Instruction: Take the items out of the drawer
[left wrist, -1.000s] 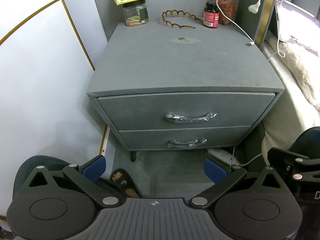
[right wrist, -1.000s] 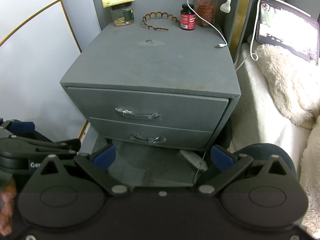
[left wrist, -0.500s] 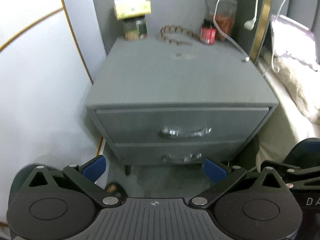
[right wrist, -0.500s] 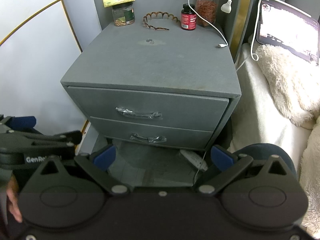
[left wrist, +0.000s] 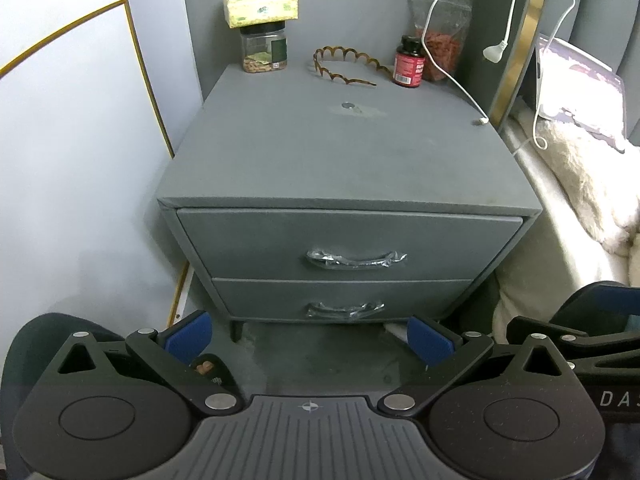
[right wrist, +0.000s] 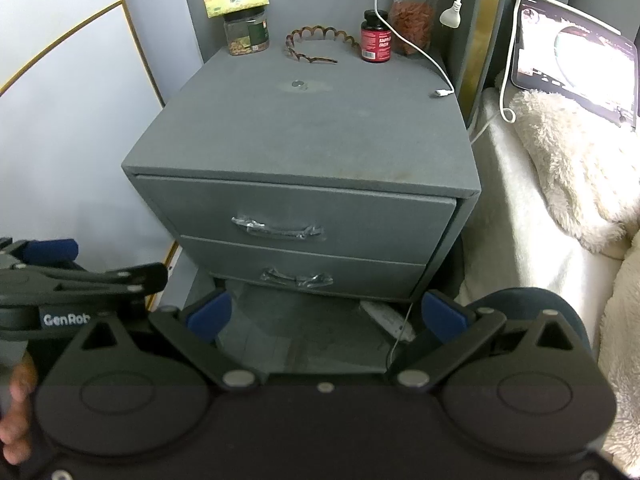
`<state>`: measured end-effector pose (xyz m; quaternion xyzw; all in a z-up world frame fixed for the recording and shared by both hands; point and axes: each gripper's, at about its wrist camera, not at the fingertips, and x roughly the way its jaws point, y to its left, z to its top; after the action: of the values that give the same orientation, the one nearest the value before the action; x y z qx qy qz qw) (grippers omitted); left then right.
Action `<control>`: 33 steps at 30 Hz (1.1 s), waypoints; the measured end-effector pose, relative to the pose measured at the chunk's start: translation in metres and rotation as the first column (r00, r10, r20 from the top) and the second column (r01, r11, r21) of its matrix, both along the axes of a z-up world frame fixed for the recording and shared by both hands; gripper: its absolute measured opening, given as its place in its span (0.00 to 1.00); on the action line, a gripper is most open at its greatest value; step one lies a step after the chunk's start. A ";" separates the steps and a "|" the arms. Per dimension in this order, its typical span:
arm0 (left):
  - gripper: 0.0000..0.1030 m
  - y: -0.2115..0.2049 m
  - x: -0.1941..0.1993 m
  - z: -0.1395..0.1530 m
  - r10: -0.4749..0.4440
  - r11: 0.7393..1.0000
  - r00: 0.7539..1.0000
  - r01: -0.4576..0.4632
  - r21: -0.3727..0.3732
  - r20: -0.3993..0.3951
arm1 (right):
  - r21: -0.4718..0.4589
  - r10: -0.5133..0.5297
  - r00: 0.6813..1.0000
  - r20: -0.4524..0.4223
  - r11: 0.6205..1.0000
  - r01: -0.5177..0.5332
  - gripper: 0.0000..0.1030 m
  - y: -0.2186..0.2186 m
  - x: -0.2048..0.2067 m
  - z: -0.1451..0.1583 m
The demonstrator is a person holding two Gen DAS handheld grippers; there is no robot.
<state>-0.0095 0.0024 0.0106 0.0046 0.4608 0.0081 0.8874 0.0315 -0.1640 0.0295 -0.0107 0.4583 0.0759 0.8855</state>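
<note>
A grey nightstand [left wrist: 344, 152] [right wrist: 312, 136] has two shut drawers. The top drawer [left wrist: 352, 240] [right wrist: 304, 216] has a plastic-wrapped handle [left wrist: 356, 259] [right wrist: 278, 227]. The bottom drawer [left wrist: 344, 296] [right wrist: 308, 268] has its own handle [left wrist: 346, 309] [right wrist: 296, 278]. My left gripper [left wrist: 310, 338] is open and empty, held back from the drawer fronts. My right gripper [right wrist: 326, 316] is open and empty, also held back, to the right of the left one. What is inside the drawers is hidden.
On the nightstand top stand a jar [left wrist: 264, 50] under a tissue box [left wrist: 260, 6], a headband [left wrist: 344, 66], a red bottle [left wrist: 409, 62], a snack pouch [left wrist: 440, 36] and a charging cable [left wrist: 460, 80]. A bed with a fluffy blanket [right wrist: 568, 168] is at right; a wall at left.
The left gripper has pulled back and tilted up, so the nightstand looks smaller and lower. The right view has barely changed. Both grippers stay open.
</note>
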 end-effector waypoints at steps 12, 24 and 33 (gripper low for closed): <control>1.00 -0.003 0.001 -0.002 -0.004 1.000 1.000 0.004 0.015 -0.009 | 0.000 0.004 1.000 -0.001 1.000 -0.004 1.00 0.000 0.001 0.000; 1.00 -0.002 0.003 -0.003 0.006 1.000 1.000 -0.006 0.017 -0.013 | -0.005 0.004 1.000 -0.003 1.000 -0.004 1.00 0.001 0.000 0.000; 1.00 -0.001 0.003 -0.002 0.002 1.000 1.000 -0.002 0.017 -0.014 | -0.003 0.004 1.000 -0.003 1.000 -0.004 1.00 0.001 0.001 -0.001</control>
<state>-0.0062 0.0016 0.0088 0.0116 0.4669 0.0128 0.8842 0.0323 -0.1629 0.0289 -0.0127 0.4596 0.0771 0.8847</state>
